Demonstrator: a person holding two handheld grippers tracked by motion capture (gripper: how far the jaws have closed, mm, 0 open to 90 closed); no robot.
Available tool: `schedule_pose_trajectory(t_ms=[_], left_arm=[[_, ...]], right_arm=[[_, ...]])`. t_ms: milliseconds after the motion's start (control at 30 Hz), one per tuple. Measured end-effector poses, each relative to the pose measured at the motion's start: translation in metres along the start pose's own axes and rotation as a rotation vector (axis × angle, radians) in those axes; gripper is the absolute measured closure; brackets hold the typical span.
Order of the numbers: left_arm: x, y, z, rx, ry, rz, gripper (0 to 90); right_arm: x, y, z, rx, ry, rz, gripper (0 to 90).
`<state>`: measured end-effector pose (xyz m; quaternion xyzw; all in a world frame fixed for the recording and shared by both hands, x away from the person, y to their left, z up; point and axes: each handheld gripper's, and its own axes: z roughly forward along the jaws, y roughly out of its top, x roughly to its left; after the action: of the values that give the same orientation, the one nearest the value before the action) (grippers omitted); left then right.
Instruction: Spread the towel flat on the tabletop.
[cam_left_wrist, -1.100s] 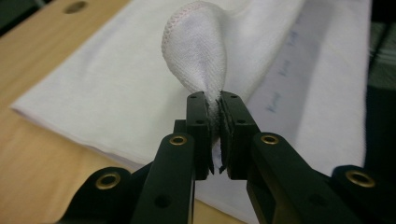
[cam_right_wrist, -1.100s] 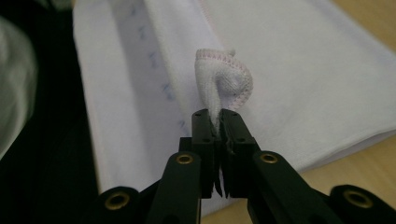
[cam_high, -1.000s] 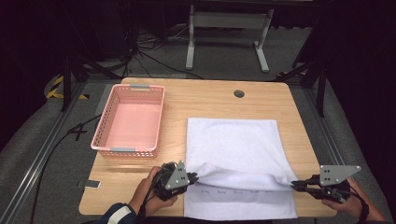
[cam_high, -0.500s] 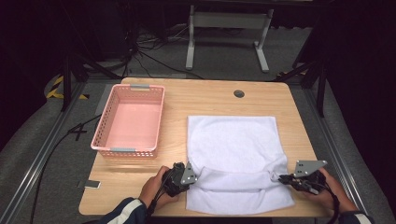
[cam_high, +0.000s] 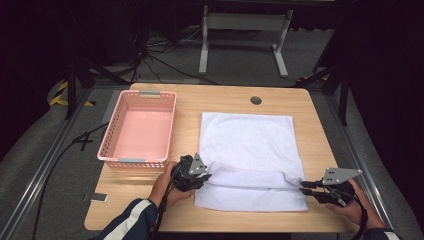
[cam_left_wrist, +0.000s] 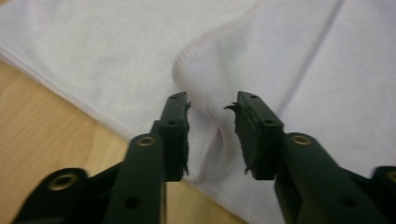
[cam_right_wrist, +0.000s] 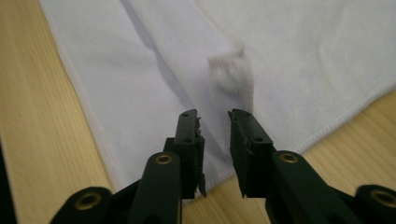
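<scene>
White towel lies flat on the right half of the wooden table, just right of the pink basket, not touching it. Long axis runs near-to-far across the table in the high view; short edges face the person and the far side. Near part is folded: a strip of cloth is turned over away from the person, making a raised crease w/ soft wrinkles running left-right across the towel's width, a double layer in front of it. Fabric looks like soft terry/microfibre, matte, w/ a thin stitched hem along the edges; rect. shape, corners slightly rounded. Left gripper sits at the towel's left edge by the fold; its jaws have just been opening, now parted, a ridge of hem stands between them, pads not pressing on it, so let go. Right gripper is at the towel's right edge, low over the table; jaws also just been opening, gap clear, turned-over corner of cloth lies just beyond the tips, untouched, so released too. Jaws are black, blocky, w/ brass-coloured screws. Basket is plastic lattice, rectangular, grey handle tabs on both short ends, long axis also near-to-far. Table is light wood grain w/ rounded corners, a small dark round hole near its far edge.
</scene>
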<state>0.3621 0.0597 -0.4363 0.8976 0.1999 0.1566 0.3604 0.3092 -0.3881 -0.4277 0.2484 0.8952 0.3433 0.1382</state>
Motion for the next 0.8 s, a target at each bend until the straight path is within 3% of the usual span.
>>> schedule_pose_trajectory(t_ms=[67, 133, 200, 233, 267, 300, 333, 367, 433, 500, 533, 567, 633, 767, 800], left_arm=[[0.005, 0.009, 0.009, 0.0, -0.02, -0.009, 58.5], [0.008, 0.015, 0.016, 0.003, 0.006, 0.0, 53.9], [0.016, 0.019, 0.021, -0.011, -0.046, -0.028, 48.1], [0.019, 0.02, 0.026, -0.002, -0.035, -0.024, 46.2], [0.023, 0.021, 0.032, 0.016, -0.051, -0.022, 43.0], [0.026, 0.021, 0.038, 0.04, -0.102, -0.042, 41.4], [0.026, 0.021, 0.038, 0.04, -0.102, -0.042, 39.2], [0.027, 0.021, 0.044, 0.071, -0.104, -0.023, 39.6], [0.028, 0.02, 0.046, 0.086, -0.168, -0.015, 54.4], [0.027, 0.019, 0.046, 0.086, -0.169, -0.012, 57.1], [0.026, 0.018, 0.044, 0.083, -0.177, -0.005, 65.6], [0.026, 0.017, 0.04, 0.082, -0.171, 0.002, 72.4], [0.023, 0.015, 0.031, 0.052, -0.17, 0.008, 79.2], [0.01, 0.014, 0.002, -0.004, -0.141, 0.074, 83.2], [0.01, 0.014, 0.002, -0.004, -0.141, 0.074, 82.7]], right_arm=[[0.003, 0.009, -0.002, -0.028, -0.02, 0.023, 63.4], [0.003, 0.023, 0.003, -0.015, -0.054, 0.03, 55.0], [0.001, 0.029, 0.008, -0.001, -0.082, 0.047, 53.3], [0.0, 0.032, 0.012, 0.005, -0.085, 0.054, 52.3], [-0.002, 0.034, 0.017, 0.003, -0.098, 0.064, 48.2], [-0.005, 0.036, 0.023, 0.008, -0.109, 0.092, 45.5], [-0.007, 0.036, 0.028, 0.022, -0.109, 0.1, 44.6], [-0.009, 0.036, 0.032, 0.031, -0.12, 0.103, 42.7], [-0.011, 0.035, 0.037, 0.068, -0.121, 0.104, 44.7], [-0.013, 0.034, 0.04, 0.094, -0.126, 0.087, 43.6], [-0.014, 0.033, 0.04, 0.104, -0.137, 0.09, 49.9], [-0.015, 0.031, 0.039, 0.094, -0.105, 0.097, 65.9], [-0.01, 0.03, 0.035, 0.082, -0.093, 0.049, 76.8], [0.001, 0.03, 0.01, -0.002, -0.035, -0.006, 83.3], [0.006, 0.03, 0.0, -0.022, -0.014, -0.026, 82.8]])
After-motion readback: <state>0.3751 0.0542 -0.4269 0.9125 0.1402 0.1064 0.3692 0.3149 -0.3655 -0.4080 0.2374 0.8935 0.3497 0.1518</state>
